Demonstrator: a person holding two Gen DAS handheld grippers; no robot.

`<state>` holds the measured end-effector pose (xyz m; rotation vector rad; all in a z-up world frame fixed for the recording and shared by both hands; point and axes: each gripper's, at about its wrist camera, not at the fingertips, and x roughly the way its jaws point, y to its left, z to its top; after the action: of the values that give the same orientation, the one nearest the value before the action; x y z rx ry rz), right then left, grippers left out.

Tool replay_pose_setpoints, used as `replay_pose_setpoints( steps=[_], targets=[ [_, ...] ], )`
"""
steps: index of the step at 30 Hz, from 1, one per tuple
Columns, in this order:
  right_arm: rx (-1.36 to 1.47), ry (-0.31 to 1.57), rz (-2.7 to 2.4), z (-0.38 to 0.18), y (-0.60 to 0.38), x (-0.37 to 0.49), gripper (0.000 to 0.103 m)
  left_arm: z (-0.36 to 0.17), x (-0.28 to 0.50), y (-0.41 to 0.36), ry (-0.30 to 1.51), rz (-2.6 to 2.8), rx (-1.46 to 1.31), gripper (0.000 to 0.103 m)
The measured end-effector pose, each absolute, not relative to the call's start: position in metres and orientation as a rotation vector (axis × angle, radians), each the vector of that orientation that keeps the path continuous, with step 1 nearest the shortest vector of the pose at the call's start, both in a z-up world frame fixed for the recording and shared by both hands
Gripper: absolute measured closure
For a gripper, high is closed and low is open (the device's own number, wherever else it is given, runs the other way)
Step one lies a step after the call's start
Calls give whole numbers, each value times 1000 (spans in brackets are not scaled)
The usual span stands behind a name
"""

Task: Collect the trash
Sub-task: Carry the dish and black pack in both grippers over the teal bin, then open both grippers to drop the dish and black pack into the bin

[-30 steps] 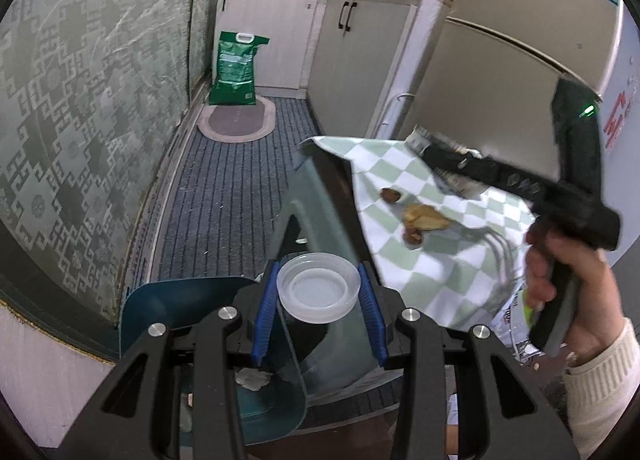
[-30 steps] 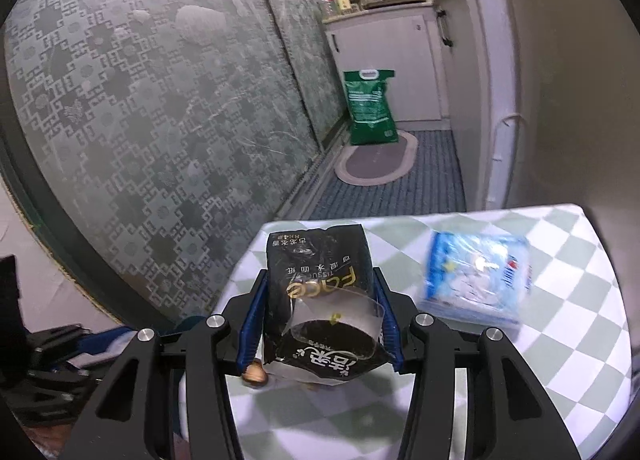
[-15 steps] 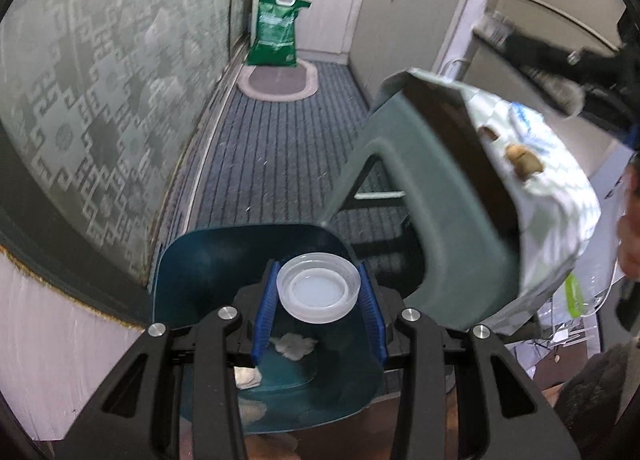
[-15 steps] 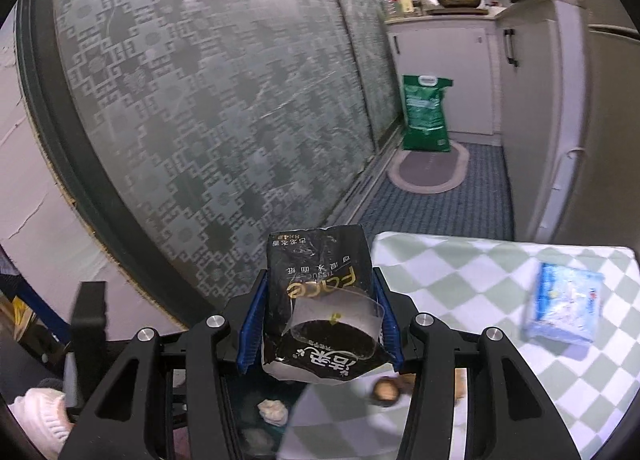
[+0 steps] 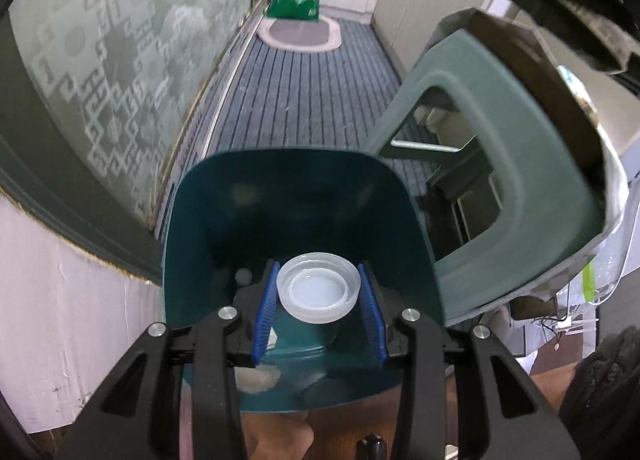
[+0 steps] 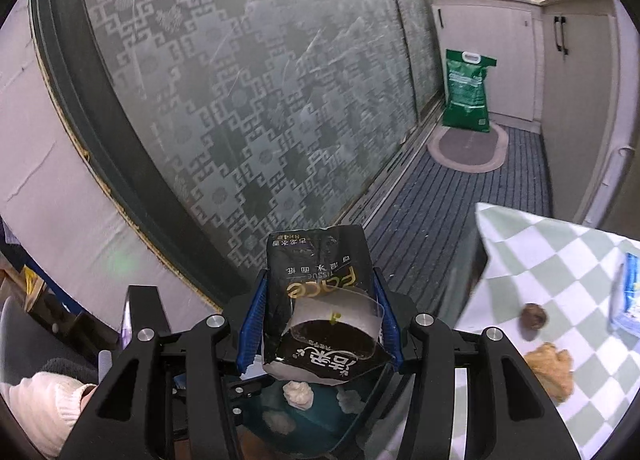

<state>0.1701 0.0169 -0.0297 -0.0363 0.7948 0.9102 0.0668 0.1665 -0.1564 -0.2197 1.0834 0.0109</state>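
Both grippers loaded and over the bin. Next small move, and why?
Probably open the left gripper and let the clear plastic lid fall. It is pinched between the blue pads, directly above the open teal bin, which already holds crumpled scraps. The right gripper, clamped on the black tissue packet, sits nearer the bin's edge, so it likely goes second.

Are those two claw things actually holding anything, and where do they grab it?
Yes. The left gripper clamps a clear plastic lid by its rim; the right gripper squeezes a black tissue packet by its sides.
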Motion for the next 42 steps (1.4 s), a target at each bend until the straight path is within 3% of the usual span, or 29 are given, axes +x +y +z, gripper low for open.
replay_pose_setpoints(
  steps=[11, 20, 33, 42],
  targets=[
    [-97, 836, 924, -45, 44, 166, 53, -185, 70, 161, 1177, -22, -226, 61],
    [-127, 864, 934, -57, 64, 160, 53, -170, 58, 173, 1143, -10, -215, 60],
    [-205, 959, 924, -100, 100, 152, 53, -93, 24, 205, 918, 70, -232, 85],
    [-275, 1049, 934, -143, 125, 140, 53, -48, 10, 209, 795, 71, -228, 88]
  ],
)
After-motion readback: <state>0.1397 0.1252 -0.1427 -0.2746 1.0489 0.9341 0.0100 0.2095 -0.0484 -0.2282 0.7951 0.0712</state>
